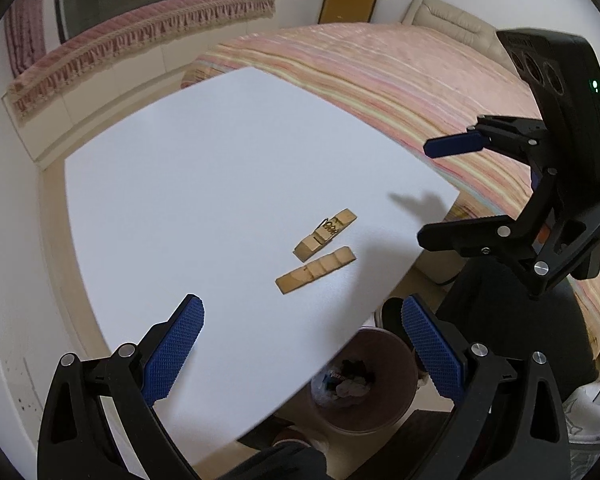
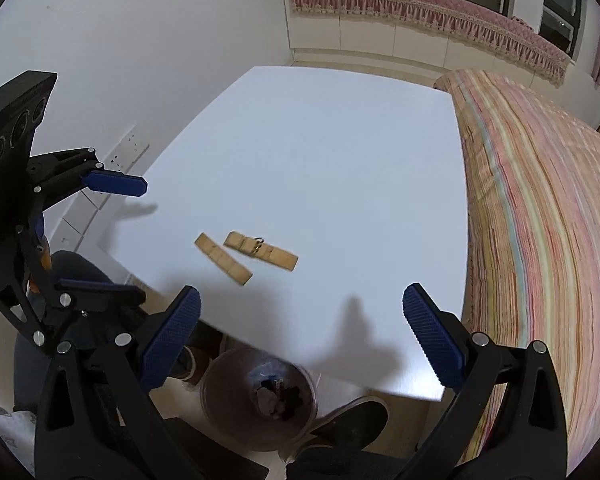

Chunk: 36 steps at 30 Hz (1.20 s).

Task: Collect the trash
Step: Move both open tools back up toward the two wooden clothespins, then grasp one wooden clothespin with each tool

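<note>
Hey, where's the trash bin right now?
The trash bin sits on the floor below the near edge of the white table, beside a dark shoe; it shows at the bottom of both wrist views.

I see two pale wooden clothespin halves, matt and raw, on the smooth white matt table. My grippers' blue pads look like rough, dotted rubber.
</note>
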{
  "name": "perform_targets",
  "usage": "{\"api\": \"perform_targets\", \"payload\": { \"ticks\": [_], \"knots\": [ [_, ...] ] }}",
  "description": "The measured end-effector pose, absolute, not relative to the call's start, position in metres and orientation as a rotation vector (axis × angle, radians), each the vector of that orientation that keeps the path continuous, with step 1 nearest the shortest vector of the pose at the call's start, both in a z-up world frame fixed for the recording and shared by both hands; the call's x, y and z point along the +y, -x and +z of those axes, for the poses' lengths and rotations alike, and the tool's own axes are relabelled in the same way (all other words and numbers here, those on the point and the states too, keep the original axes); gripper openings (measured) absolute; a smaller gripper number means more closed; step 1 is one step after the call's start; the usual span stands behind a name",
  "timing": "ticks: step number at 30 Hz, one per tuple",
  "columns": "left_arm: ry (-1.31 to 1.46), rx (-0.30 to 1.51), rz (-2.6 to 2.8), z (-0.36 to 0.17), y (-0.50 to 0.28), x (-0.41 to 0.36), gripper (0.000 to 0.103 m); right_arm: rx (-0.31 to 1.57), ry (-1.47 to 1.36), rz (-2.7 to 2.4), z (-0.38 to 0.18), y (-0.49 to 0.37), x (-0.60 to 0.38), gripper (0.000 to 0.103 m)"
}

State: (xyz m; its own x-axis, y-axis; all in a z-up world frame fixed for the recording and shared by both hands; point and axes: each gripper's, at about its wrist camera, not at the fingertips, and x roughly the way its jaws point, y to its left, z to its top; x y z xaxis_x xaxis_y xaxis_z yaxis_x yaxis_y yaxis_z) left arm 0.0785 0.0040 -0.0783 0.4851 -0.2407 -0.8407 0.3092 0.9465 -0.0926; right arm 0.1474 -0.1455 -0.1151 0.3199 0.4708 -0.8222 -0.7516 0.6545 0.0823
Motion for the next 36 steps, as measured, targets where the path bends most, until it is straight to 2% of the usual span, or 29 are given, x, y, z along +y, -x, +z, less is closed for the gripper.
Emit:
{"api": "perform_targets", "payload": {
  "ticks": [22,36],
  "knots": [
    [-0.106,1.04,-0.403,-0.102,-0.104,0.009,0.095,0.985,0.42,0.817,-0.153,-0.182,-0.114,0.099],
    [-0.107,1.038,-0.412,-0.105,-0.109,0.009,0.095,0.97,0.427,0.832,-0.153,-0.186,-0.109,0.099]
  ]
}}
